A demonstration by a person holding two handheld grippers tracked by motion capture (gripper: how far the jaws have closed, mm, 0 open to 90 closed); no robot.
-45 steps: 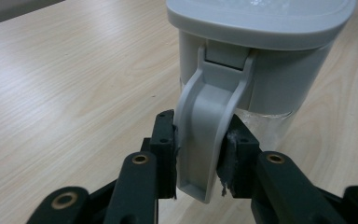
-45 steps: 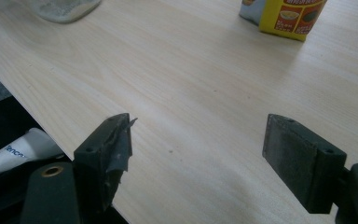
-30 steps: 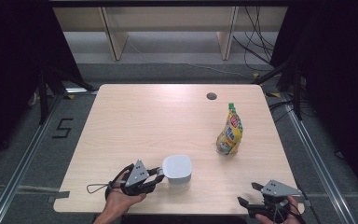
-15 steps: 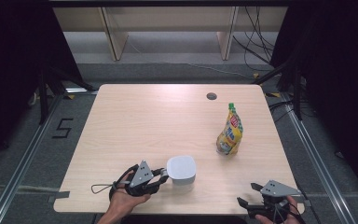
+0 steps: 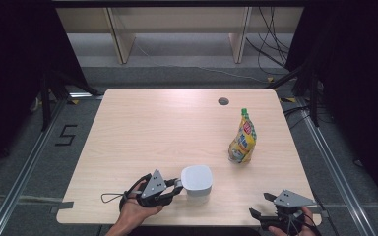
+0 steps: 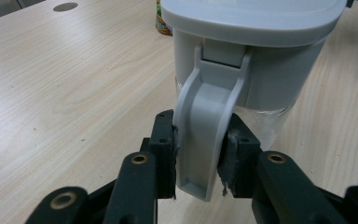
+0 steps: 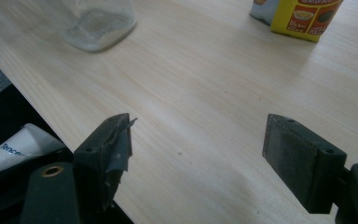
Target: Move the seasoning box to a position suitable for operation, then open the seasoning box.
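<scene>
Left gripper view: left gripper clamps pitcher handle, ready to carry; right gripper agape, idle.

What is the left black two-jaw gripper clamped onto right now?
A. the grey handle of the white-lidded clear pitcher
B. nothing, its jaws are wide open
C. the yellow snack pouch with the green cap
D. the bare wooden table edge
A: in the left gripper view the left gripper has both pads pressed against the grey handle of the white-lidded clear pitcher, while the yellow snack pouch stands apart.
</scene>
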